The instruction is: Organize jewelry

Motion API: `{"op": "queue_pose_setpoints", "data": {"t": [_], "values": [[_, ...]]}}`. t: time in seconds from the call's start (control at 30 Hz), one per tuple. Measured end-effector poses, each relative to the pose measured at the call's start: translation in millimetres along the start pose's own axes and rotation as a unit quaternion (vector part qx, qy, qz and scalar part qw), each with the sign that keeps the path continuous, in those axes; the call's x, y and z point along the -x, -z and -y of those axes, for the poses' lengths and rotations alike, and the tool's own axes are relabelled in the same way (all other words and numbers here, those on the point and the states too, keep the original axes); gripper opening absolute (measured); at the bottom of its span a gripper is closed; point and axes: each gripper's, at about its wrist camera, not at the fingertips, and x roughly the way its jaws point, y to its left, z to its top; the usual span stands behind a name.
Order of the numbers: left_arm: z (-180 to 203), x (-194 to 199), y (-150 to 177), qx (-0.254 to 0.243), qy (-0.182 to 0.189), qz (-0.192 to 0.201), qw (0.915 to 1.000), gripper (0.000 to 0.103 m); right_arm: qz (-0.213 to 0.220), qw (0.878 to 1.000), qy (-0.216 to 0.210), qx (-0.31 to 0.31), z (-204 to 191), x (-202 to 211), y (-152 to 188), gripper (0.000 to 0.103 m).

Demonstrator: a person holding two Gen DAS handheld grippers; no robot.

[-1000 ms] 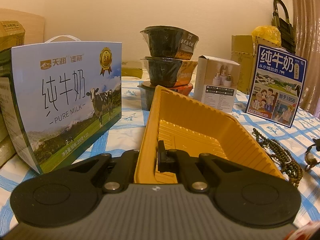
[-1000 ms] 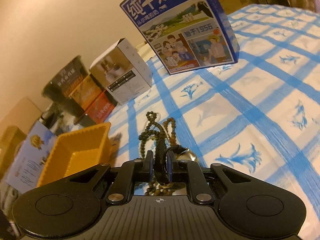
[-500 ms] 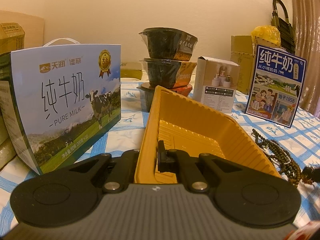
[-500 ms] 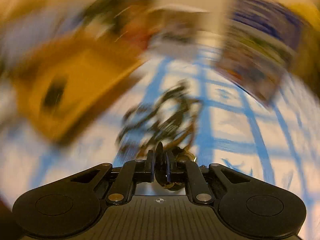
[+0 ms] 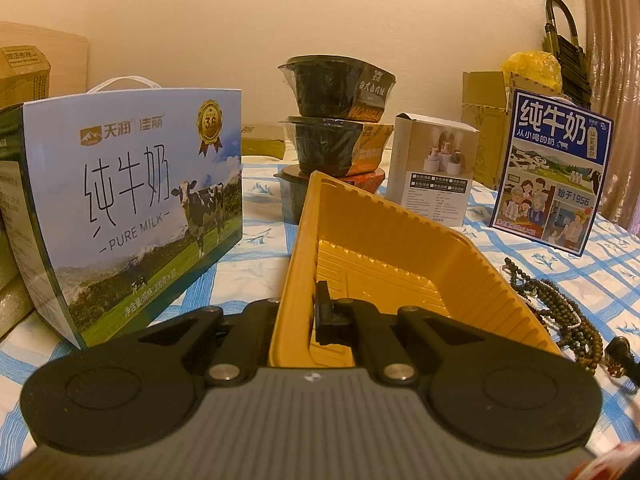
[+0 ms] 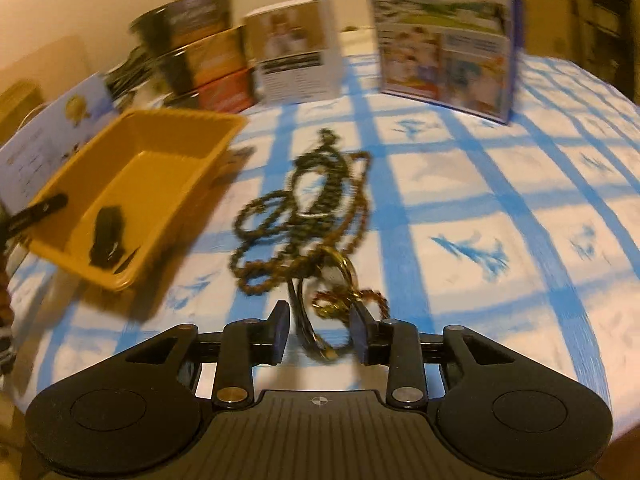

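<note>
The left gripper point(image 5: 308, 312) is clamped on the near wall of the yellow tray point(image 5: 384, 248), one finger inside the tray and the other hidden behind the wall, at the lower centre of the left wrist view. In the right wrist view the same tray point(image 6: 168, 148) sits at the left of the frame, its near end lifted off the cloth, with the left gripper's fingertip point(image 6: 106, 240) showing dark inside it. The right gripper point(image 6: 320, 330) at the bottom centre of its own view has its jaws opening, with clear gaps on both sides; a dark loop and gold ring point(image 6: 340, 276) lie between and just ahead of the fingers, and neither pad presses on them. Beyond them a tangle of beaded necklaces point(image 6: 316, 200) spreads across the middle of the frame on the blue-checked tablecloth point(image 6: 500, 208), just right of the tray. In the left wrist view the necklaces point(image 5: 560, 308) lie at the lower right, just beside the tray's right wall. Farther out, a large milk carton point(image 5: 132, 200) stands at the left, stacked black bowls point(image 5: 336, 120) at upper centre, a small white box point(image 5: 434, 168) right of them, and a blue milk box point(image 5: 556, 168) at upper right.
</note>
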Motion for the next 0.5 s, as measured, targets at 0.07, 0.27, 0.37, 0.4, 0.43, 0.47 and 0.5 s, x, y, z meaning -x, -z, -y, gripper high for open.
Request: {"op": "queue_pose_setpoints", "data": {"t": [0.07,0.27,0.37,0.4,0.43,0.47,0.5], "values": [[-0.2,0.2,0.2,-0.001,0.0,-0.001,1.0,0.003,0.011,0.999,-0.002,-0.047,13.0,3.6,2.8,0.034],[-0.4,0.0,1.2,-0.001,-0.001,-0.002,1.0,0.003,0.039,0.978,0.008,-0.207,59.4,12.0,4.7,0.033],[-0.6,-0.2,1.3,-0.002,-0.001,-0.001,1.0,0.003,0.049,0.967,0.01,-0.25,74.6,14.0,4.1,0.033],[-0.6,-0.2,1.3,-0.002,-0.001,-0.001,1.0,0.003,0.05,0.965,0.011,-0.257,77.8,13.1,4.0,0.033],[-0.7,-0.4,1.3,-0.002,-0.002,-0.001,1.0,0.003,0.055,0.963,0.009,-0.262,80.3,13.7,4.0,0.033],[-0.4,-0.3,1.4,-0.002,-0.002,-0.002,1.0,0.003,0.057,0.962,0.008,-0.267,82.6,14.7,4.9,0.033],[-0.3,-0.4,1.3,-0.002,-0.001,-0.001,1.0,0.003,0.058,0.961,0.009,-0.269,83.6,16.2,5.2,0.033]]}}
